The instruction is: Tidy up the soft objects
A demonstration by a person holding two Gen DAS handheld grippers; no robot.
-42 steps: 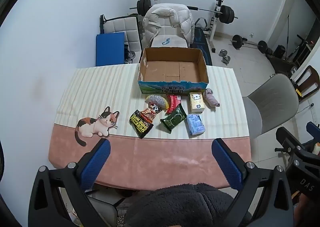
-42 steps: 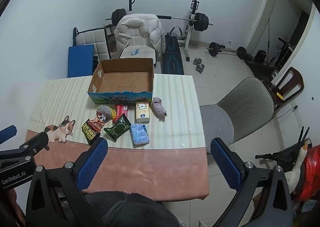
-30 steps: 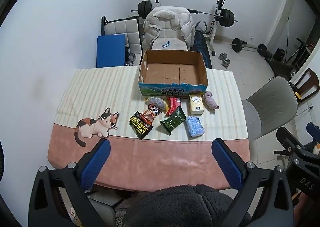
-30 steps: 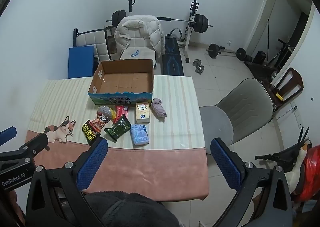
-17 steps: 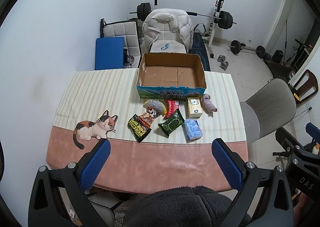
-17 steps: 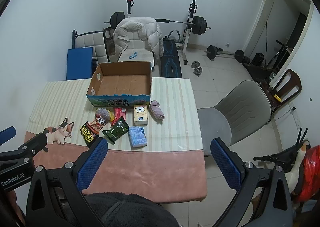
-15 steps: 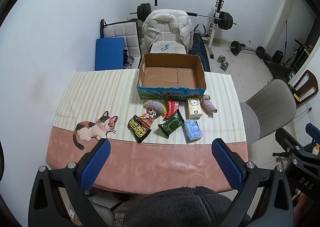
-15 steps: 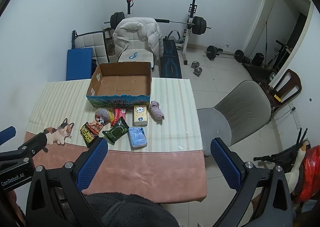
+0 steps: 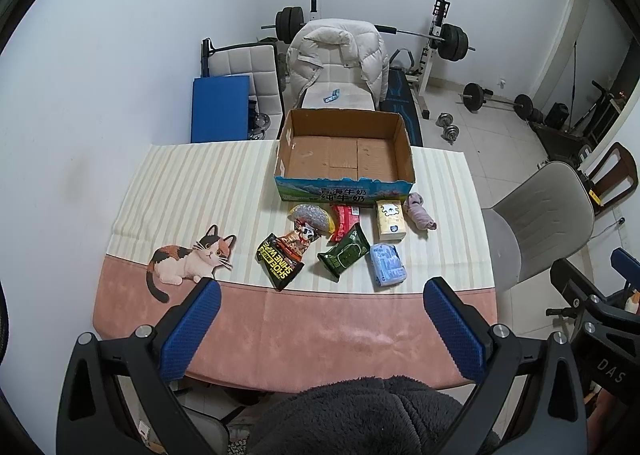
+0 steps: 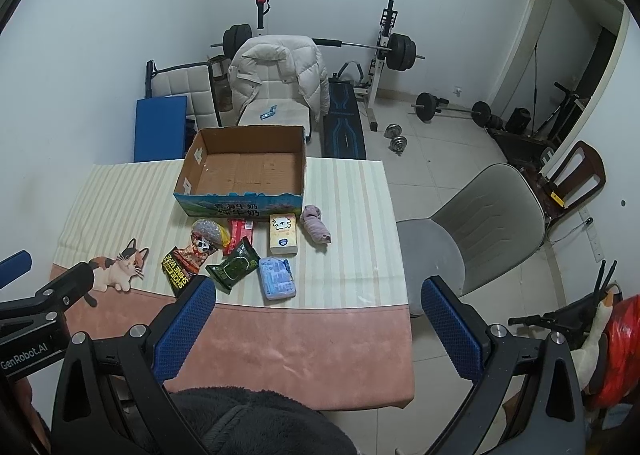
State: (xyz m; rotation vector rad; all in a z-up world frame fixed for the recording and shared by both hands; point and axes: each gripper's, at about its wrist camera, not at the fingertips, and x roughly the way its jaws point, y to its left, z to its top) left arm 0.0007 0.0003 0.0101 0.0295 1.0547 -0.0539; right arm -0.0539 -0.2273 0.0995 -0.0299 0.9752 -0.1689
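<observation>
— Since the claws pulled back a bit, what changed?
— Nothing got picked. Left claw (image 9: 320,305) and right claw (image 10: 318,305) hang wide apart, holding nothing. Soft packs (image 9: 343,251) lie beside the cardboard box (image 9: 345,197).

even soft indoor light, no glare or hard shadows, sharp center, heavy fisheye bending and black corners all around

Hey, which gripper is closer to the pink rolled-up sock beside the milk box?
Right, likely. The right gripper hangs back over the table's near edge, with the sock nearly straight ahead; the left gripper sits farther left, the sock off to its right.
</observation>
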